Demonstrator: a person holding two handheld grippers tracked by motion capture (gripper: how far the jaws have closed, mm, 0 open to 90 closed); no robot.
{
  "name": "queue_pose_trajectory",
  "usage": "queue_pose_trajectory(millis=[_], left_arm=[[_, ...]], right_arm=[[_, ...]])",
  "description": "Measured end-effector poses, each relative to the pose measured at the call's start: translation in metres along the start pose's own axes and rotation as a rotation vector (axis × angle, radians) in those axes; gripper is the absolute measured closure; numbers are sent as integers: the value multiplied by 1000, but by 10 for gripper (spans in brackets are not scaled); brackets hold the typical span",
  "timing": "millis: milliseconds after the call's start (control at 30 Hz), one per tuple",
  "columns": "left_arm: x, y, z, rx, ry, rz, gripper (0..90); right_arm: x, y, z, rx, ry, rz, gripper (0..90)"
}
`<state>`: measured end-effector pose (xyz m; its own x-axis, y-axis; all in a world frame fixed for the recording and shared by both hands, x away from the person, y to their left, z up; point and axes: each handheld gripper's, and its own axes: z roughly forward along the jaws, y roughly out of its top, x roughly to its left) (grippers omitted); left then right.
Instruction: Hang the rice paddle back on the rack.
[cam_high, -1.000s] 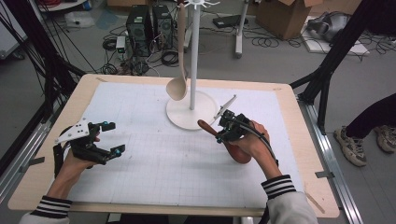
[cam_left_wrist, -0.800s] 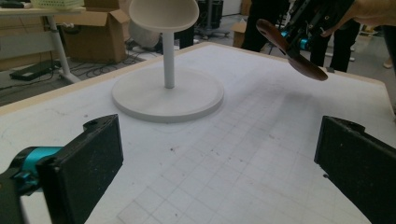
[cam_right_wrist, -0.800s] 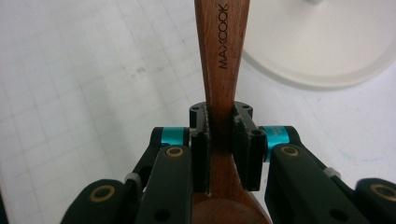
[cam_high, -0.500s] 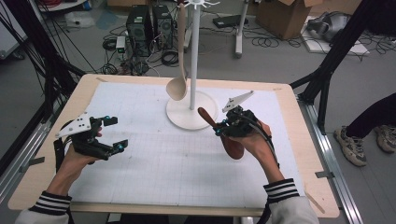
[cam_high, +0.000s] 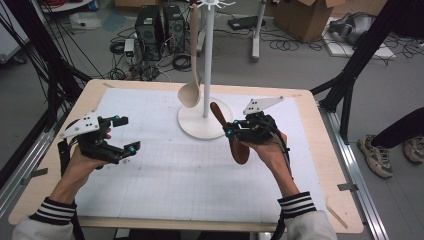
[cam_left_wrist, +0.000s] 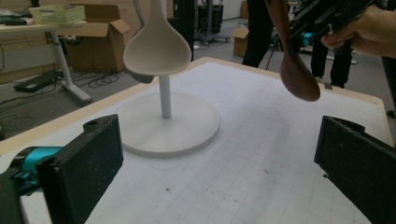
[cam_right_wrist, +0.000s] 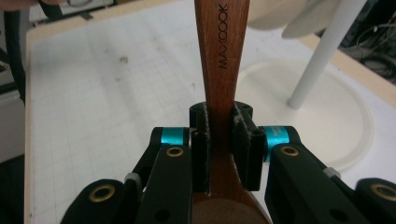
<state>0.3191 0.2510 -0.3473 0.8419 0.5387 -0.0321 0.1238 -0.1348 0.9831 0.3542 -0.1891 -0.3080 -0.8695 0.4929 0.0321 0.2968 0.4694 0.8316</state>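
Observation:
A dark brown wooden spoon (cam_high: 240, 150) is held above the white mat, its handle (cam_right_wrist: 219, 70) pointing at the stand and its bowl (cam_left_wrist: 299, 80) hanging toward the person. My right gripper (cam_high: 233, 133) is shut on the handle just above the bowl, and the pads (cam_right_wrist: 243, 149) press it from both sides. A white stand (cam_high: 202, 125) with a round base and a thin pole carries a pale spoon (cam_high: 189, 93), which hangs bowl down. My left gripper (cam_high: 125, 134) hovers over the mat's left side, open, with nothing between its jaws (cam_left_wrist: 219, 172).
The wooden table edge (cam_high: 320, 150) frames the gridded mat (cam_high: 175, 175). Black frame poles (cam_high: 360, 55) rise at both sides. On the floor beyond lie computer cases (cam_high: 155, 25), cables and cardboard boxes (cam_high: 305, 17). A person's shoes (cam_high: 372, 155) are at the right.
Both hands have lifted a little above the mat. The right gripper keeps its hold on the brown spoon, and the left stays open.

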Motion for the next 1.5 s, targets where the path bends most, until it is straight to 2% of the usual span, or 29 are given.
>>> queue_pose_trajectory(millis=[167,433,733,933,1133,1433,1500], left_arm=[[-4,14,5,-4,-5,26,17],[-9,26,11,-7,-13,44,17],[-24,50,35,-16,-39,65,17],[-30,66,47,-35,-50,59,17],[-37,78,62,-40,-72,45,17],[-45,90,82,-28,-63,28,28],[-46,91,84,-34,-75,29,58]], right_arm=[[4,5,1,-55,9,-6,792],[10,11,3,-93,20,-17,792],[20,21,13,-143,26,-36,792],[26,29,20,-163,28,-49,792],[32,35,26,-178,53,-56,792],[42,44,36,-206,82,-79,791],[43,45,36,-209,81,-82,791]])
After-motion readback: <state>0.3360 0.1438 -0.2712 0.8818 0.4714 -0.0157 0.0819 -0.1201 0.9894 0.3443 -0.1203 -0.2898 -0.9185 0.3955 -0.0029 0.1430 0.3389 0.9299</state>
